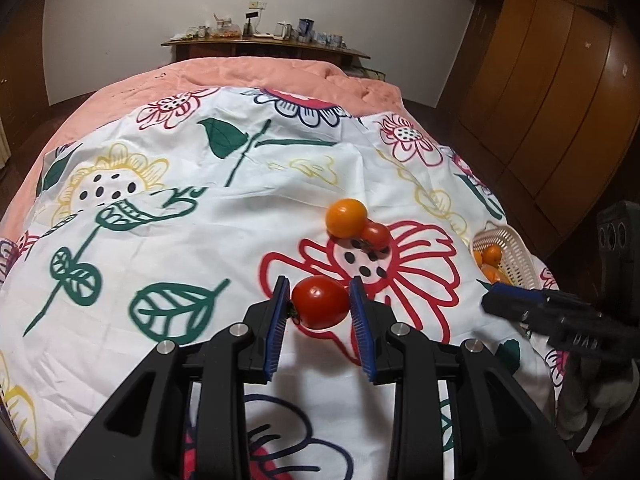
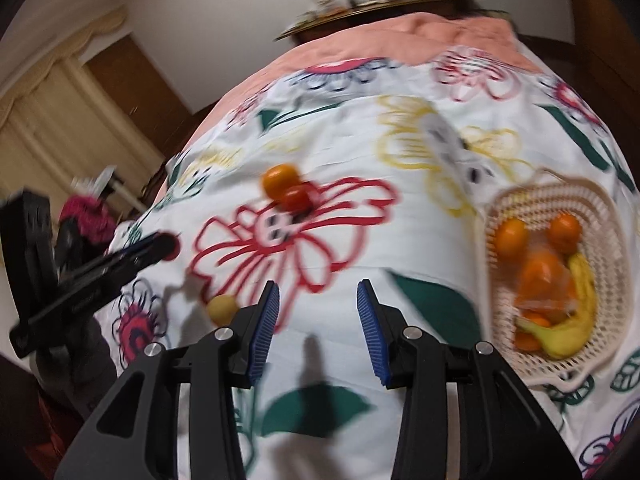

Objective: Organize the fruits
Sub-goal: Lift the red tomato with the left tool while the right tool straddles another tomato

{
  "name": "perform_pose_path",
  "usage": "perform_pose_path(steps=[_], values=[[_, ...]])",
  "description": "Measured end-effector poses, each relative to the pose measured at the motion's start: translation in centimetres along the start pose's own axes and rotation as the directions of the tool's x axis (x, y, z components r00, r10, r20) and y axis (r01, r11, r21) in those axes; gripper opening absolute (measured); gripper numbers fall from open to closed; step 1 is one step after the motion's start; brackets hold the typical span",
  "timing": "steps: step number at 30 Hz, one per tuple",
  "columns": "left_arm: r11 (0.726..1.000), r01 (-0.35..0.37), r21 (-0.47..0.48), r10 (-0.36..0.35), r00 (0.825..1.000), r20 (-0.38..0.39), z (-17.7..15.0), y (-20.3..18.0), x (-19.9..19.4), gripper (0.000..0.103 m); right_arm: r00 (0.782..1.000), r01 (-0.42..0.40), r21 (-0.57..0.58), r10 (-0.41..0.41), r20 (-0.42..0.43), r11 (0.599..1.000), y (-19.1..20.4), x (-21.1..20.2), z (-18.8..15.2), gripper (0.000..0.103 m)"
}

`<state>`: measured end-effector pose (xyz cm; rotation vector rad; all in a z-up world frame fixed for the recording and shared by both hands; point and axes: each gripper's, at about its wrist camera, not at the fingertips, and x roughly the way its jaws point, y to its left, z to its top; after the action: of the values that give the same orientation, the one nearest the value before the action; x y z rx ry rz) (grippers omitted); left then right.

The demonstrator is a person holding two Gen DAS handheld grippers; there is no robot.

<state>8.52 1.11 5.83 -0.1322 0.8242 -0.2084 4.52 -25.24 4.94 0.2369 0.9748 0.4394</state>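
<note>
In the left wrist view my left gripper [image 1: 320, 300] has a red tomato [image 1: 320, 301] between its blue pads; the pads are at the tomato's sides, and contact on the right side is unclear. An orange [image 1: 346, 217] and a smaller tomato [image 1: 375, 235] lie touching beyond it on the flowered sheet. A cream basket [image 1: 505, 252] with oranges sits at the right. In the blurred right wrist view my right gripper [image 2: 318, 312] is open and empty above the sheet. The basket [image 2: 612, 240] there holds oranges [image 2: 510, 236] and a banana [image 2: 576, 320]. A small yellow fruit [image 2: 222, 309] lies left of the right gripper.
The bed has a white flowered sheet [image 1: 200, 240] over a pink blanket [image 1: 280, 74]. A wooden shelf [image 1: 264, 42] with small items stands behind. A wooden wardrobe [image 1: 552, 80] is at the right. The right gripper [image 1: 552, 316] shows at the left view's right edge.
</note>
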Motion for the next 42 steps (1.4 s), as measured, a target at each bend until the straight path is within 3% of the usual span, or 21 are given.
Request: perform_pose_path(steps=[13,21,33,42], values=[[0.999,0.021,-0.036,-0.02,0.999,0.024,-0.8,2.0,-1.4,0.032,0.989,0.08,-0.208,-0.104,-0.11,0.975,4.6,7.8,5.1,0.041],[0.999,0.027,-0.043,-0.026,0.999,0.026,-0.9,2.3,-1.3,0.032,0.975,0.134,-0.238,-0.171,-0.144,0.962,4.8,11.1,7.1,0.041],[0.999,0.028,-0.037,-0.027,0.999,0.017,-0.9,1.7,-0.9,0.032,0.97,0.138,-0.25,-0.182,-0.161,0.958,4.9,12.6,8.0,0.041],[0.999,0.028,-0.041,-0.027,1.0,0.015,-0.9,1.8,-0.8,0.032,0.972,0.144,-0.24,-0.182,-0.147,0.96,4.5,11.4,7.5,0.032]])
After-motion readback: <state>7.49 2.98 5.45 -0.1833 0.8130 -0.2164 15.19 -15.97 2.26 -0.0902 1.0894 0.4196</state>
